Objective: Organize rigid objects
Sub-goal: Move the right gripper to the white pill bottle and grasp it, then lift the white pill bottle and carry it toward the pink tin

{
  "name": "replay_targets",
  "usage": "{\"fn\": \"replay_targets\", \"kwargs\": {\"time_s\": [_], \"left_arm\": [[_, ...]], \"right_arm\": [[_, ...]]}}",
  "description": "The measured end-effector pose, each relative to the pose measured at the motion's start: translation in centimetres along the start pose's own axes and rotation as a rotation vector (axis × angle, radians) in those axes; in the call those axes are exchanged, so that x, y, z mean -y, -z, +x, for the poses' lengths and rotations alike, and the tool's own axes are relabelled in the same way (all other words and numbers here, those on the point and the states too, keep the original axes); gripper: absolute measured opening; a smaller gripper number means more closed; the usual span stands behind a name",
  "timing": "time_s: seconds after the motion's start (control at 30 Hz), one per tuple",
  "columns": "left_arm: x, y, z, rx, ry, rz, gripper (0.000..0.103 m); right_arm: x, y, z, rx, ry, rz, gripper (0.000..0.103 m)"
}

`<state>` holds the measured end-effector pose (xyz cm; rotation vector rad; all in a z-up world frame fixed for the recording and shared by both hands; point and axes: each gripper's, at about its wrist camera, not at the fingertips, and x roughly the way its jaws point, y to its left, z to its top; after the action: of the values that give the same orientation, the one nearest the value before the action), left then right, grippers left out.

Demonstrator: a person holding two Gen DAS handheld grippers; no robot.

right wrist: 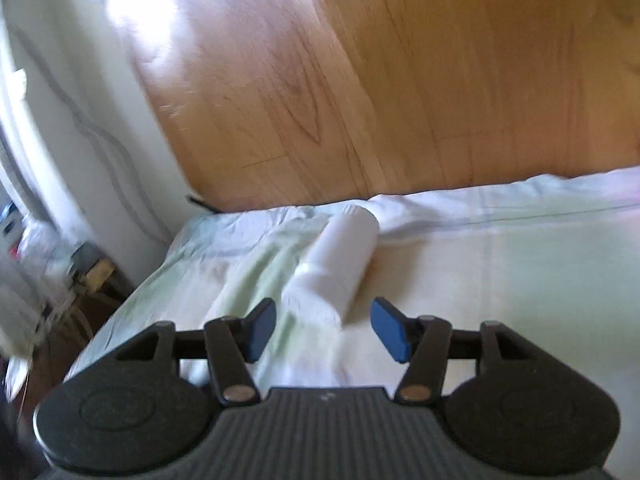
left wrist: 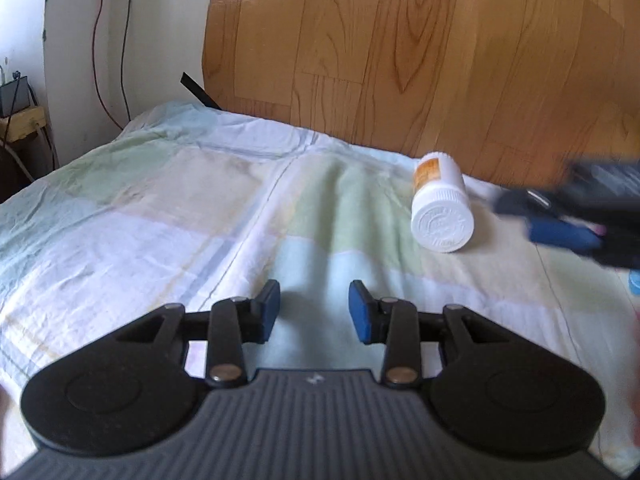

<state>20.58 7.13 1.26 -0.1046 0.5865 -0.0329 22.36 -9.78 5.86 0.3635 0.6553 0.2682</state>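
A white pill bottle [left wrist: 442, 208] with an orange label lies on its side on the pastel checked bed sheet [left wrist: 160, 208], its cap towards me. My left gripper [left wrist: 314, 308] hovers over the sheet to the bottle's near left, open, with nothing between its blue pads. In the left wrist view my right gripper [left wrist: 532, 216] shows blurred just right of the bottle. In the right wrist view the bottle [right wrist: 340, 256] lies straight ahead, its near end at the tips of my right gripper [right wrist: 323, 312]. That gripper's pads stand apart and do not touch the bottle.
A wooden panel [left wrist: 400, 60] rises behind the bed. At the left, beside the bed, are wall cables [left wrist: 96, 40], a small wooden shelf [left wrist: 24, 124] and blurred clutter [right wrist: 32, 264]. A small blue thing [left wrist: 634, 282] peeks in at the right edge.
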Motion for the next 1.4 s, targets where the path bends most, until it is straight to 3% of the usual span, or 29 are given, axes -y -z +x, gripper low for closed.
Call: {"fn": "replay_targets", "kwargs": {"time_s": [0.1,0.13,0.23,0.43,0.67,0.87,1.17,1.3,1.4], "left_arm": [[-0.1,0.0,-0.3,-0.001,0.003,0.003,0.044],[-0.3,0.0,-0.3,-0.002,0.003,0.002,0.044],[-0.5,0.2,-0.3,-0.005,0.004,0.000,0.045],[-0.4,0.2,0.1,-0.005,0.004,0.010,0.047],[-0.1,0.3,0.0,-0.004,0.001,0.024,0.050],[0.3,0.4,-0.3,0.003,-0.008,0.045,0.051],[1.2,0.8,-0.9,0.028,-0.038,0.117,0.051],[1.2,0.8,-0.7,0.010,-0.035,0.118,0.051],[1.3,0.9,-0.7,-0.001,-0.031,0.130,0.051]], "right_arm": [[0.0,-1.3,3.9,-0.030,0.038,0.051,0.055],[0.1,-1.7,5.4,-0.044,0.056,0.070,0.061],[0.7,-2.2,7.9,-0.094,0.036,0.115,0.064],[-0.6,-1.2,7.6,-0.127,0.010,-0.013,0.055],[-0.8,1.7,1.3,-0.146,0.001,-0.209,0.053],[0.3,6.0,-6.8,-0.164,0.012,-0.363,0.053],[3.4,12.6,-15.6,-0.075,0.063,-0.379,0.053],[3.5,14.2,-17.3,-0.027,0.085,-0.379,0.053],[4.2,15.6,-17.5,-0.040,0.102,-0.365,0.053]]}}
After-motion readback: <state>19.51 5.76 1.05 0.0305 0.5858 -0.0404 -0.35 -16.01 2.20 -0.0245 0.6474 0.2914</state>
